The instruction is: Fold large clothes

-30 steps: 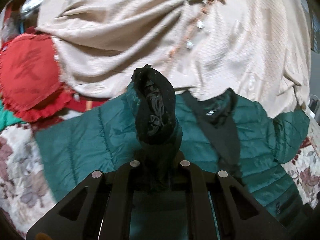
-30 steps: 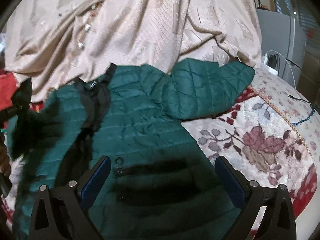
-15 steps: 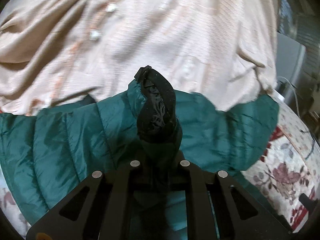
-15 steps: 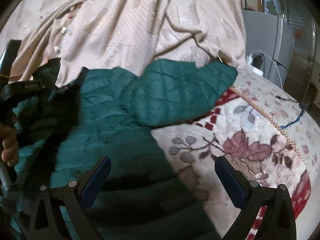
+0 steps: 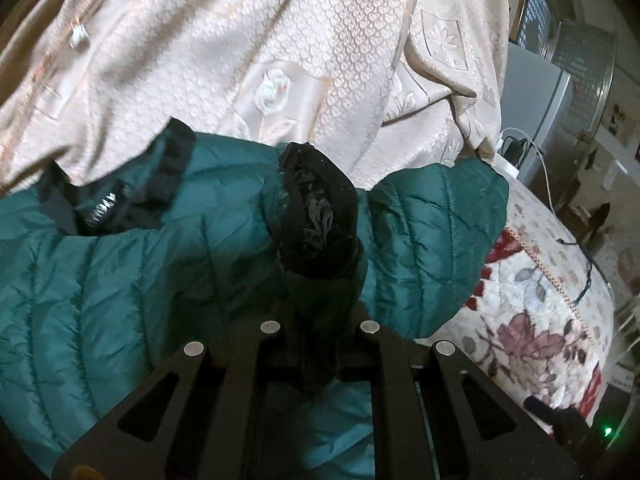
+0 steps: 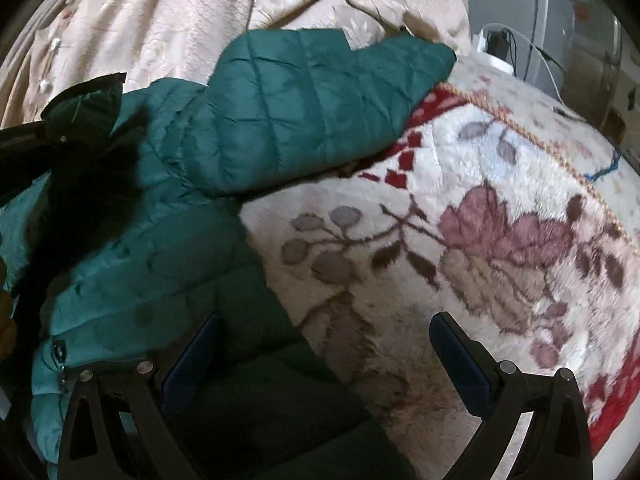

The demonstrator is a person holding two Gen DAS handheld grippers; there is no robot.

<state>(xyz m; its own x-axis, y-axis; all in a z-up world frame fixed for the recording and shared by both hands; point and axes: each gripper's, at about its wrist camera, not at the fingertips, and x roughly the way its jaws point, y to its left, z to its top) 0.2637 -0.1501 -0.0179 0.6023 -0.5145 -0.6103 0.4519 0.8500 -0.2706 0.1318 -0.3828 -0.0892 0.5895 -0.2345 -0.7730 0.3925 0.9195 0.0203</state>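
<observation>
A dark green quilted puffer jacket [image 5: 100,280] lies on a floral blanket [image 6: 460,248]. My left gripper [image 5: 316,320] is shut on the jacket's left sleeve near its black-lined cuff [image 5: 320,216] and holds it above the jacket's body, near the black collar [image 5: 120,208]. The jacket's other sleeve [image 6: 312,112] lies spread out to the right on the blanket; it also shows in the left wrist view [image 5: 436,240]. My right gripper [image 6: 324,360] is open and empty, low over the jacket's right edge and the blanket. Its blue pads [image 6: 188,356] show.
A cream embossed bedspread [image 5: 280,60] is heaped behind the jacket. Beyond the bed's right edge stand a grey appliance [image 5: 532,120] and white cables with a charger [image 6: 496,44]. A dark cord [image 5: 588,276] lies on the blanket's right side.
My left gripper has carried the sleeve rightward across the jacket, toward the other sleeve. My right gripper has moved right and down, closer to the blanket.
</observation>
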